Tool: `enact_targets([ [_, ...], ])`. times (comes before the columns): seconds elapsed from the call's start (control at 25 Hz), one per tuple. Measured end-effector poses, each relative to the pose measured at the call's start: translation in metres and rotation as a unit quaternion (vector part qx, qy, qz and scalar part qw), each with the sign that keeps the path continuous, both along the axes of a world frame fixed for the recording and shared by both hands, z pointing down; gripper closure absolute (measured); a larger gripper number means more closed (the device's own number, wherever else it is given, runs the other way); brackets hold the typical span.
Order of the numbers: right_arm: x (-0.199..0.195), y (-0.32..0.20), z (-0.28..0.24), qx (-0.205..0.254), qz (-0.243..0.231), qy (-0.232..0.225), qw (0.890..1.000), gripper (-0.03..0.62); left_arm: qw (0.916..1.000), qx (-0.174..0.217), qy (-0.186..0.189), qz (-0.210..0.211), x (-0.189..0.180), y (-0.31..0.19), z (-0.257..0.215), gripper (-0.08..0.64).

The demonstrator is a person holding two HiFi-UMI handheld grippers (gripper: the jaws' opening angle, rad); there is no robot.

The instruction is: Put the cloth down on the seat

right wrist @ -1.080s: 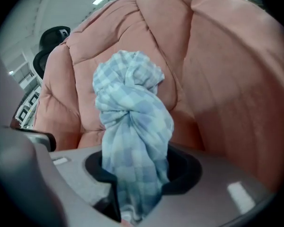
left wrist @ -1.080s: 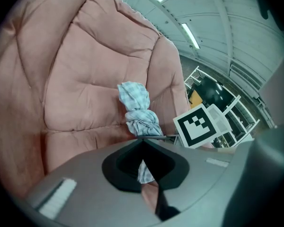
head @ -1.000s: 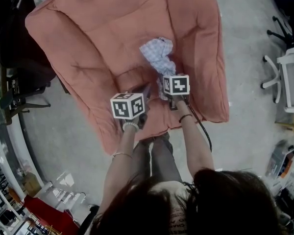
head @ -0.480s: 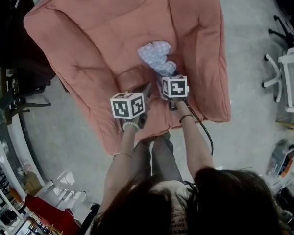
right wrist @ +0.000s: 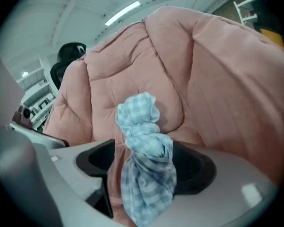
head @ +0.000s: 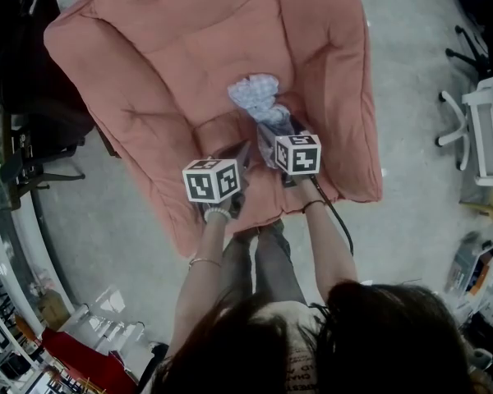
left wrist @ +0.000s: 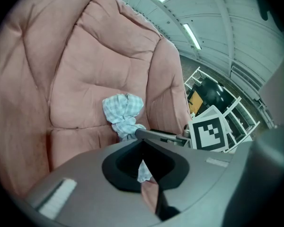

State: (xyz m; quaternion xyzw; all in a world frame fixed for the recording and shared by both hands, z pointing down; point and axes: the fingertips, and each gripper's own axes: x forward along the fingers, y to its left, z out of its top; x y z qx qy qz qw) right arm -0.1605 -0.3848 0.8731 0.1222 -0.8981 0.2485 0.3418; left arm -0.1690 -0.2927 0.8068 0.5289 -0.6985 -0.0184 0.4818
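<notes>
Large salmon-pink padded armchair on a grey floor, seen from above; person stands at its front edge, one gripper in each hand. Blue-and-white checked cloth lies crumpled on the seat, its bunched upper end at the crease where the seat meets the backrest. Its lower end trails toward the person and passes between the jaws of the right gripper. In the right gripper view the cloth stands as a twisted column in the gap of the right gripper. The jaws are spread wide on either side, have just been opening, and do not pinch it; the cloth brushes the right-hand jaw, contact with the other unclear. Left gripper hovers just beside the right one, over the front of the seat and apart from the cloth. In its own view the left gripper shows its jaws drawn together to a narrow wedge, nothing gripped. Cloth sits ahead of it on the seat, with the right gripper's marker cube to the side.
</notes>
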Motion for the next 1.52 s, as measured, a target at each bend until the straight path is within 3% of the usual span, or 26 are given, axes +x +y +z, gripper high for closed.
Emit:
enact_targets([
  [0.28,0.014,0.018,-0.055,-0.038,0.001,-0.031,0.999,0.222,0.9994,0.019,-0.005,-0.027,0.009,0.007,-0.042,0.552],
  [0.52,0.029,0.029,-0.118,-0.046,-0.006,-0.067,0.997,0.288,0.9976,0.056,-0.022,-0.035,0.021,0.003,-0.095,0.552],
  [0.64,0.038,0.036,-0.153,-0.051,-0.009,-0.086,0.995,0.368,0.9952,0.077,-0.033,-0.049,0.027,0.009,-0.125,0.552],
  [0.88,0.059,0.051,-0.217,-0.018,-0.017,-0.115,0.993,0.48,0.9922,0.104,-0.052,-0.043,0.049,0.019,-0.173,0.552],
  [1.24,0.068,0.071,-0.299,0.025,-0.058,-0.137,0.988,0.549,0.9834,0.159,-0.086,-0.017,0.065,0.033,-0.253,0.552],
  [1.52,0.079,0.09,-0.336,0.038,-0.079,-0.158,0.984,0.589,0.9779,0.18,-0.107,0.001,0.072,0.047,-0.283,0.552],
])
